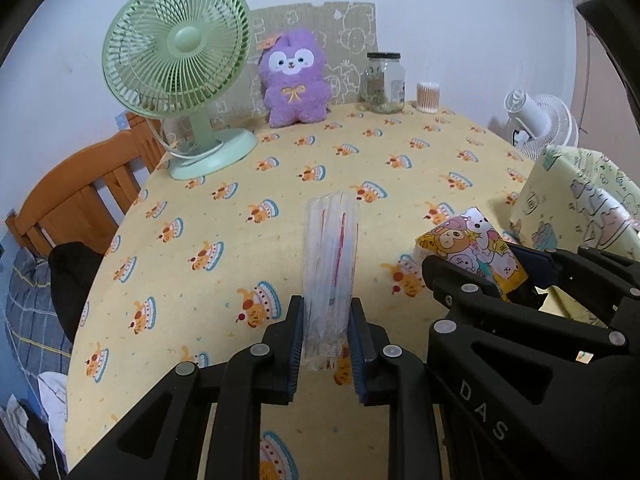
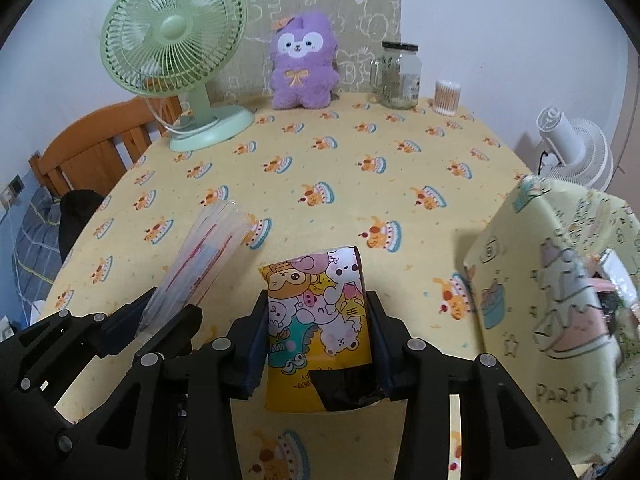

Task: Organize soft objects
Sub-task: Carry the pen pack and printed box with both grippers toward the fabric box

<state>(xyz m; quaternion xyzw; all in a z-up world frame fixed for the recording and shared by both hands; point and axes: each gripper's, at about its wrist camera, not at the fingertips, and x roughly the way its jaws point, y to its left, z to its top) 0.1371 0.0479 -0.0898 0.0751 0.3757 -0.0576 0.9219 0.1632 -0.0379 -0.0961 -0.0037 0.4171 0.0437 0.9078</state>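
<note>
Cartoon packet (image 2: 318, 320) bottom hidden, straw sleeve (image 1: 330, 276) contents unclear

My black left gripper (image 1: 326, 340) holds a clear plastic sleeve (image 1: 330, 264) streaked red and white. My black right gripper (image 2: 318, 344) holds a yellow cartoon-animal packet (image 2: 316, 312). Beneath lies a yellow cake-print tablecloth (image 2: 360, 200), with a fuzzy purple plush (image 2: 302, 64) and a pale green fan (image 2: 172, 40).

We count two grippers, the left gripper (image 1: 326, 344) and the right gripper (image 2: 320, 344), two fans, a green fan (image 2: 174, 40) and a white fan (image 2: 576, 148), one purple plush toy (image 2: 302, 66), one glass jar (image 2: 400, 76), one tub of cotton swabs (image 2: 447, 98), one cartoon-printed packet (image 2: 320, 320), one clear plastic sleeve of straws (image 1: 330, 264) and one patterned bag (image 2: 552, 304).
</note>
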